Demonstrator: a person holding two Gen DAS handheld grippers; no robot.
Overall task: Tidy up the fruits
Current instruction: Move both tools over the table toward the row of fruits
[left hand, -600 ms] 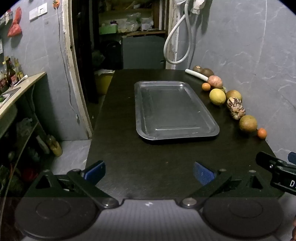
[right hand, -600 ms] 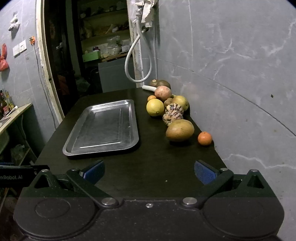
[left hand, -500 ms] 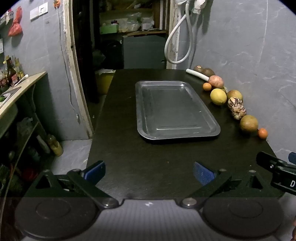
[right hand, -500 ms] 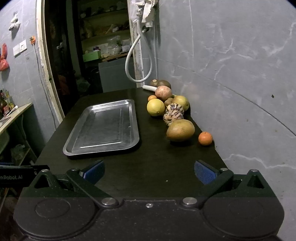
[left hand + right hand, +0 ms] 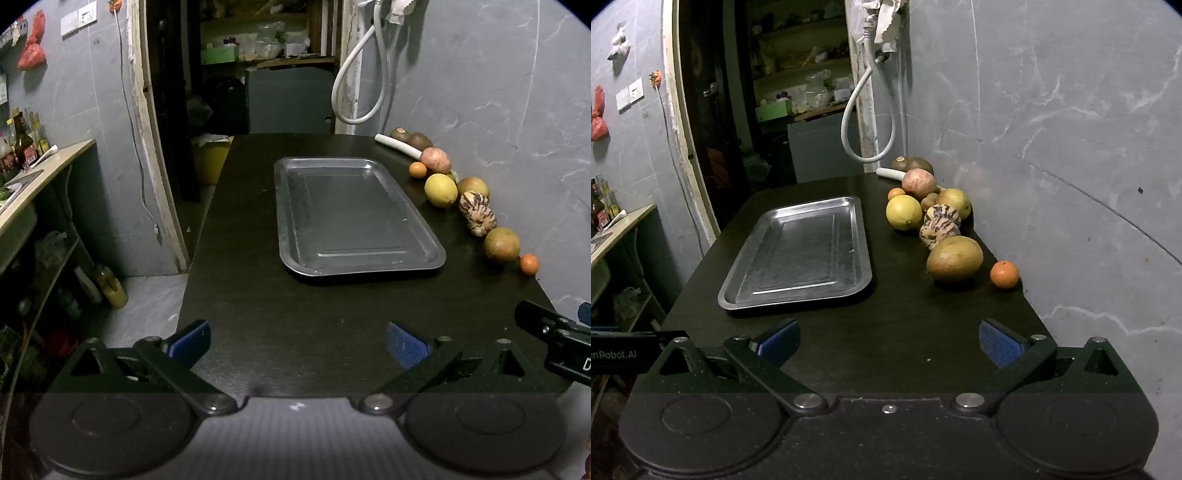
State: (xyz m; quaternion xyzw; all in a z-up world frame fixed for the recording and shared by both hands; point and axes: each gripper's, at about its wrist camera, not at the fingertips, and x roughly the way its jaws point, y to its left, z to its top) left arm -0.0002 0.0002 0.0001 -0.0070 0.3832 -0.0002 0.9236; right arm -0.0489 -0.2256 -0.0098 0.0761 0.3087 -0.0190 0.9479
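Observation:
An empty metal tray (image 5: pixel 354 218) (image 5: pixel 805 251) lies on the dark table (image 5: pixel 295 314). Several fruits line the right wall: a small orange (image 5: pixel 529 264) (image 5: pixel 1004 274), a green-brown mango (image 5: pixel 502 244) (image 5: pixel 955 258), two striped fruits (image 5: pixel 476 213) (image 5: pixel 939 227), a yellow citrus (image 5: pixel 440 190) (image 5: pixel 904 212), a pink fruit (image 5: pixel 436 159) (image 5: pixel 919 182). My left gripper (image 5: pixel 297 341) is open and empty over the table's near edge. My right gripper (image 5: pixel 888 341) is open and empty, short of the mango and the orange.
A white hose (image 5: pixel 360 85) hangs on the wall at the far end, with a white stick (image 5: pixel 397 146) below it. A counter with bottles (image 5: pixel 26 147) stands left. The table's left edge drops to the floor (image 5: pixel 147 299). The grey wall (image 5: pixel 1071 166) bounds the right side.
Both grippers have shifted very slightly; the view has drifted a little. Nothing has been taken hold of.

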